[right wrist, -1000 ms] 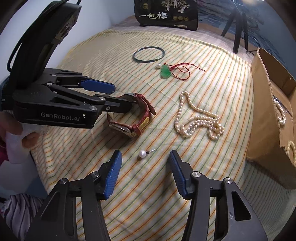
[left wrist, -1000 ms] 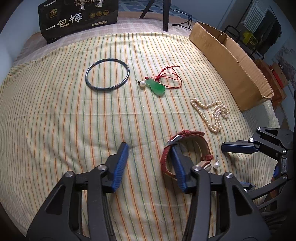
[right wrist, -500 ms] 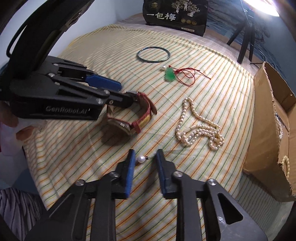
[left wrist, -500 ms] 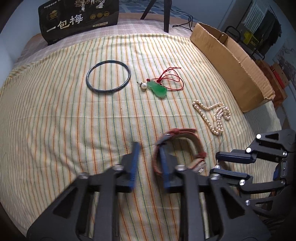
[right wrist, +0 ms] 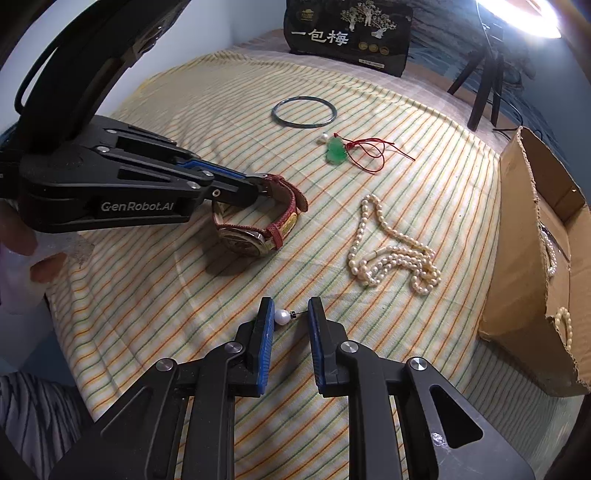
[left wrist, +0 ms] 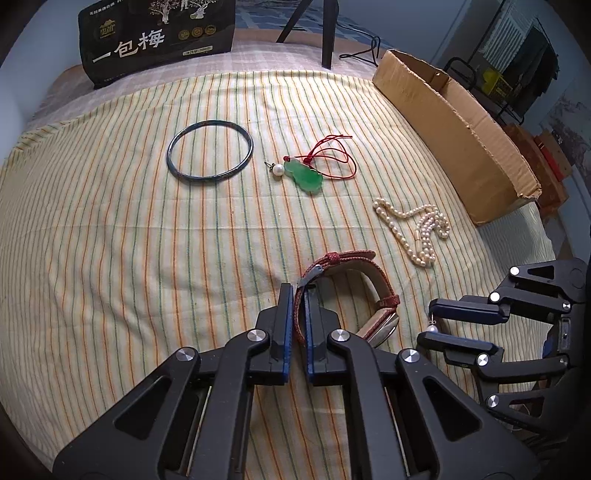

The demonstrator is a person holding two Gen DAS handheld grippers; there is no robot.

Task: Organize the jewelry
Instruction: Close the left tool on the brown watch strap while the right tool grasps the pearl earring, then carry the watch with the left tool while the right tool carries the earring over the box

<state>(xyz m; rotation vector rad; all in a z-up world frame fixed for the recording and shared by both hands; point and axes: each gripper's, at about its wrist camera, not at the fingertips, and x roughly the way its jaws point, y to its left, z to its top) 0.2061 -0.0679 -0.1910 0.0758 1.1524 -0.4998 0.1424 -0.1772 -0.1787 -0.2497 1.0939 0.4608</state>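
Observation:
My left gripper (left wrist: 299, 299) is shut on the strap of a red-strapped watch (left wrist: 354, 291), which also shows in the right wrist view (right wrist: 266, 221) and looks lifted above the cloth. My right gripper (right wrist: 290, 314) is shut on a pearl earring (right wrist: 282, 316), held by its ends; it also shows in the left wrist view (left wrist: 431, 326). On the striped cloth lie a dark bangle (left wrist: 209, 156), a green jade pendant on red cord (left wrist: 306, 177) with a second pearl earring (left wrist: 277, 170) beside it, and a pearl necklace (left wrist: 417, 229).
An open cardboard box (right wrist: 535, 266) stands at the right edge of the bed and holds pearl strands (right wrist: 550, 251). A black bag with Chinese lettering (left wrist: 155, 37) and tripod legs (left wrist: 327, 29) stand at the back.
Both grippers went from open to shut: the left one closed on the watch strap, the right one on the pearl earring. The watch has risen a little.

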